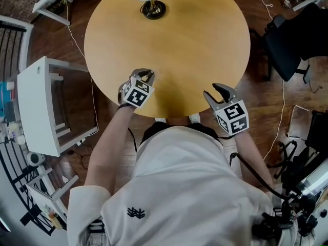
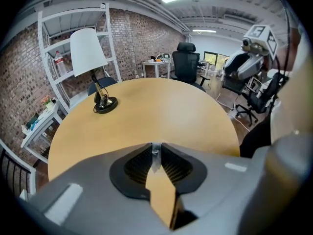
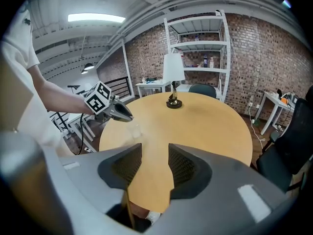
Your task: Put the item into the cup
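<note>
Two grippers are held over the near edge of a round wooden table [image 1: 195, 40]. The left gripper [image 1: 148, 76] is closed on what appears to be the thin clear wall of a transparent cup [image 3: 133, 131]. The cup is faintly seen at its tips, apparently upright, its long axis vertical. Well to the right, the right gripper [image 1: 215, 91] is held with jaws parted and only tabletop between them.

lamp [image 1: 151, 4] far on table [image 1: 200, 50], left gripper [image 1: 147, 76] and right gripper [image 1: 220, 92] near
</note>
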{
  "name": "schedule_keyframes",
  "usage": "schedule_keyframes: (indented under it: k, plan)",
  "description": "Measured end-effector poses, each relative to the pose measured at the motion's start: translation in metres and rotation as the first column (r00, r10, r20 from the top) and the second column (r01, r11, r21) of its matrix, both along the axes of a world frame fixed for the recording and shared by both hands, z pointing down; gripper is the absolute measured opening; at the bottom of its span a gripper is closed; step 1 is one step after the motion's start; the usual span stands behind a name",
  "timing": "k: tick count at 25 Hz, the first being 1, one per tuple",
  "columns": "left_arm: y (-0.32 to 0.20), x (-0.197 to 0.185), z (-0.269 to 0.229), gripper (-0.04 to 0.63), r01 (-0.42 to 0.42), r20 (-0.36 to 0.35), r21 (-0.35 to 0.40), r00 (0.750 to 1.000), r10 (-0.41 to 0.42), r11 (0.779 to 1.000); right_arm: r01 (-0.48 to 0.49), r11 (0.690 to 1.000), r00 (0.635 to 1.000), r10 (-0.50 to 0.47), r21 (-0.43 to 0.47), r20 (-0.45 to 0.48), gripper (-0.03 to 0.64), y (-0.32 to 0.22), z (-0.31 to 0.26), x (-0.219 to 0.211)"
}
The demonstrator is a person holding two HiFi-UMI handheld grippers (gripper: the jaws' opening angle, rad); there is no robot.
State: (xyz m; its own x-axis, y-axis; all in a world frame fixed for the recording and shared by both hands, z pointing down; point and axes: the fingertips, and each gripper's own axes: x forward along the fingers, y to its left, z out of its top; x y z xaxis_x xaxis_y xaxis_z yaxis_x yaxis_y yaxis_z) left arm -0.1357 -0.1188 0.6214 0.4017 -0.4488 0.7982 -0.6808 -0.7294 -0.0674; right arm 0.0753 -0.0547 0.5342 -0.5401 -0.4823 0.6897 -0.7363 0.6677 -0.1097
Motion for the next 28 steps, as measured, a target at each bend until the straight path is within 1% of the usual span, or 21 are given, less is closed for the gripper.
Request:
schedule_keyframes:
  k: [9,15,20,24,28]
  plan:
    - [-0.001,0.0,0.021,0.053,-0.029,0.077,-0.017,0.997,0.03,0.999,-0.011,1.0,1.0,0.011,-0.007,-0.001,0.175,0.001,0.003,0.002]
    - [0.001,0.0,0.02,0.075,-0.034,0.075,-0.023,0.997,0.036,0.999,-0.018,1.0,1.0,0.018,-0.006,0.003,0.175,0.001,0.004,0.003]
    - [0.0,-0.001,0.018,0.081,-0.034,0.075,-0.018,0.997,0.036,0.999,-0.017,1.0,1.0,0.017,0.001,0.008,0.175,0.0,0.002,0.003]
    - [-0.001,-0.002,0.009,0.081,-0.028,0.07,-0.004,0.997,0.028,1.0,-0.014,1.0,1.0,0.014,0.007,0.014,0.175,-0.001,0.0,0.002]
    - [0.001,-0.001,-0.002,0.081,-0.011,0.059,0.027,0.998,0.009,1.0,-0.005,1.0,1.0,0.005,0.016,0.023,0.175,0.001,0.0,0.001]
